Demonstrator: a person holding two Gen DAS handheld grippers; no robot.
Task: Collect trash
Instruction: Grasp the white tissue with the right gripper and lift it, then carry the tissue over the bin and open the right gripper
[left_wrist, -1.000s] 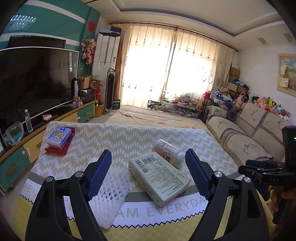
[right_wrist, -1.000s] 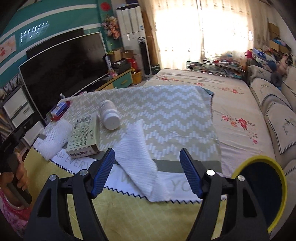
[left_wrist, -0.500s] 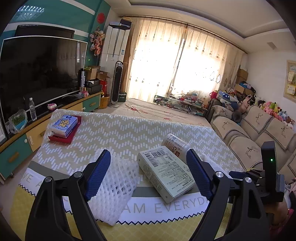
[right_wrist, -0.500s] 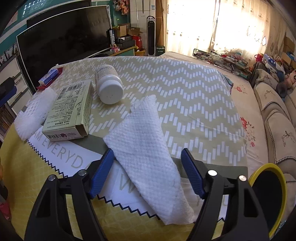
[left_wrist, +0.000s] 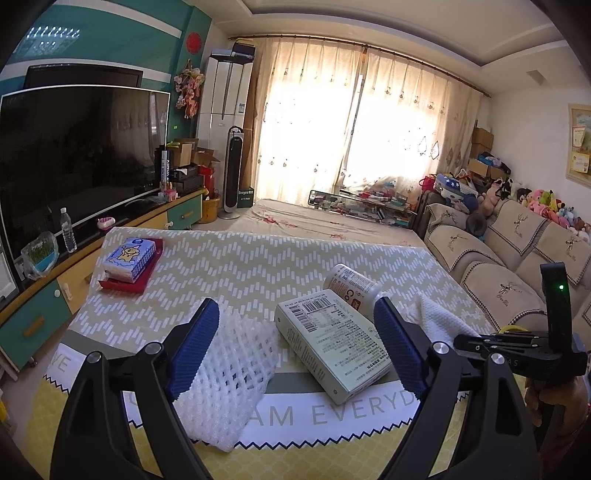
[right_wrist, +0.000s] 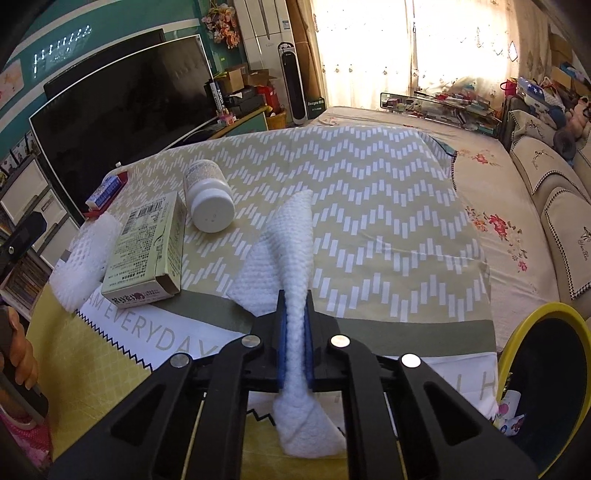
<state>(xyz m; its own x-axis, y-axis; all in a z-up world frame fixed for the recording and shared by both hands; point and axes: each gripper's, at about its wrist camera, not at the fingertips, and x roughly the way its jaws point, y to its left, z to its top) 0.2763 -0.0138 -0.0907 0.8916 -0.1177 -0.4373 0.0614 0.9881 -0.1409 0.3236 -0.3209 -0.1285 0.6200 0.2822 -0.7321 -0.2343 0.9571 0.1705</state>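
My right gripper (right_wrist: 294, 332) is shut on a white paper towel (right_wrist: 284, 251), pinched into a ridge on the zigzag tablecloth. My left gripper (left_wrist: 291, 350) is open and empty above a white foam net (left_wrist: 236, 369) and a pale green carton (left_wrist: 332, 343). A white pill bottle (left_wrist: 351, 291) lies on its side behind the carton. The net (right_wrist: 81, 258), carton (right_wrist: 147, 251) and bottle (right_wrist: 208, 195) also show in the right wrist view, left of the towel. The towel's tip (left_wrist: 436, 321) shows in the left wrist view.
A black bin with a yellow rim (right_wrist: 546, 380) stands off the table's near right corner. A blue tissue pack on a red tray (left_wrist: 129, 262) sits at the table's far left. A TV (left_wrist: 74, 162) is to the left and a sofa (left_wrist: 517, 258) to the right.
My right gripper has closed on the paper towel, bunching it between the pads. My left gripper has stayed open over the net and carton.
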